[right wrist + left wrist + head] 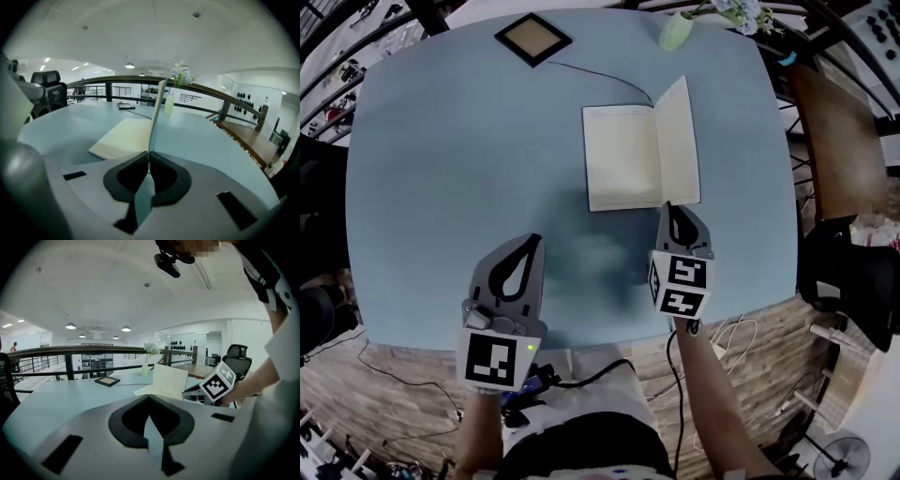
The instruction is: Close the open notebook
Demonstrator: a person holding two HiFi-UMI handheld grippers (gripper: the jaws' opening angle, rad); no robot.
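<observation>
Right gripper (668,210) pinching one leaf of the notebook (623,157) on the blue table (441,187)

The notebook sits right of centre in the upper half of the head view, its pages cream and blank. Its left half lies flat, while its right-hand leaf (156,112) stands up steeply from the spine, its near bottom edge clamped between the right gripper's jaws. The left gripper (533,240) hangs over bare table at lower left, jaws pressed together on nothing, well apart from the notebook. A dark picture frame (533,38) lies at the top edge

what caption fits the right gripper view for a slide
Right tongs pinch the raised half of the open notebook on a blue table
</observation>
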